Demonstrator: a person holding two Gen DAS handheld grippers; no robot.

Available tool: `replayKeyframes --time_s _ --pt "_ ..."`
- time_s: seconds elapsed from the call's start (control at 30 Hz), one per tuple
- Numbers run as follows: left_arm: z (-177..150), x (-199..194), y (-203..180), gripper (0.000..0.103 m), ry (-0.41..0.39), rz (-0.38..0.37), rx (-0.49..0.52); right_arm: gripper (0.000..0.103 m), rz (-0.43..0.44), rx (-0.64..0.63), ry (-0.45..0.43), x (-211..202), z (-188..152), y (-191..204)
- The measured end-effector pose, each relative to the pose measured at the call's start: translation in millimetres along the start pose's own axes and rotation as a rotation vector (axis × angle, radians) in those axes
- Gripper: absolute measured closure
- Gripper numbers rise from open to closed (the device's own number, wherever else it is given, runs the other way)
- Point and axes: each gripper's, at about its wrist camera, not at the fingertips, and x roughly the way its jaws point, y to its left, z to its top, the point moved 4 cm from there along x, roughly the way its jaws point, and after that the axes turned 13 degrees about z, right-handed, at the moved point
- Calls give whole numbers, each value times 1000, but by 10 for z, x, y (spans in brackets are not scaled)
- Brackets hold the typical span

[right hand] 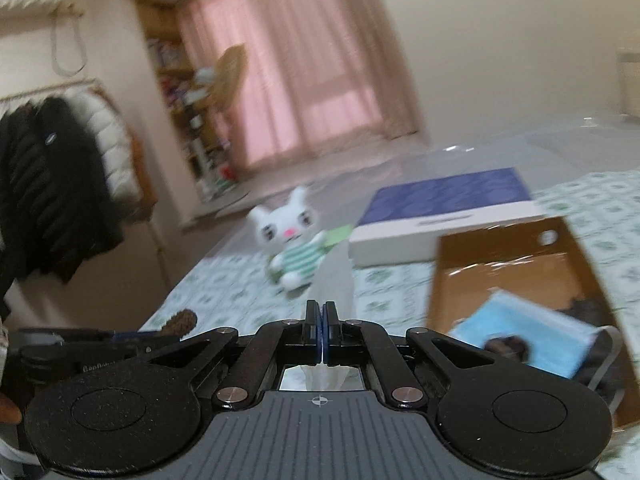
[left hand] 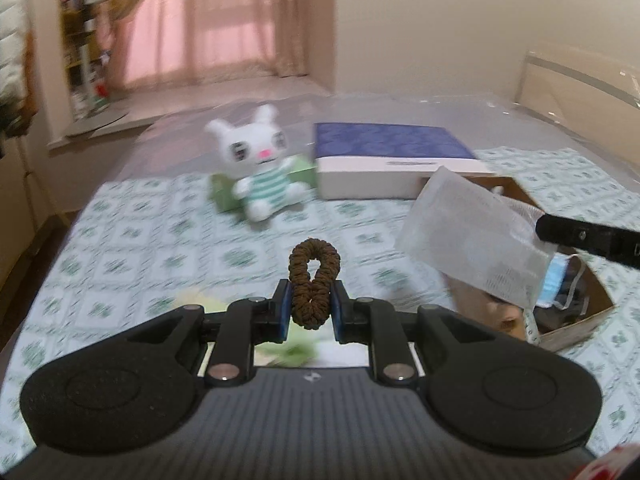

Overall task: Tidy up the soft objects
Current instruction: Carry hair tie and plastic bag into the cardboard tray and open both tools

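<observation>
My left gripper is shut on a brown hair scrunchie and holds it above the patterned bed cover. The scrunchie's end also shows at the left of the right wrist view. My right gripper is shut on a white mesh pouch; in its own view the pouch is seen edge-on. The pouch hangs beside a cardboard box, which holds a blue face mask and dark items. A white plush bunny in a striped shirt sits farther back.
A blue-topped flat box lies behind the cardboard box, next to the bunny. A green item lies behind the bunny. Clear plastic sheet covers the far bed. Jackets hang on a rack at left.
</observation>
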Motion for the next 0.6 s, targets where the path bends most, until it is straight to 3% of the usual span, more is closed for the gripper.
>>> replayKeyframes --time_s 0.27,0.6 --pt "339 183 -845 85 -25 -135 66 102 -150 65 -118 -439 278 -548" --pt "613 683 -1695 85 13 -231 114 102 -248 140 -167 -470 466 -1284"
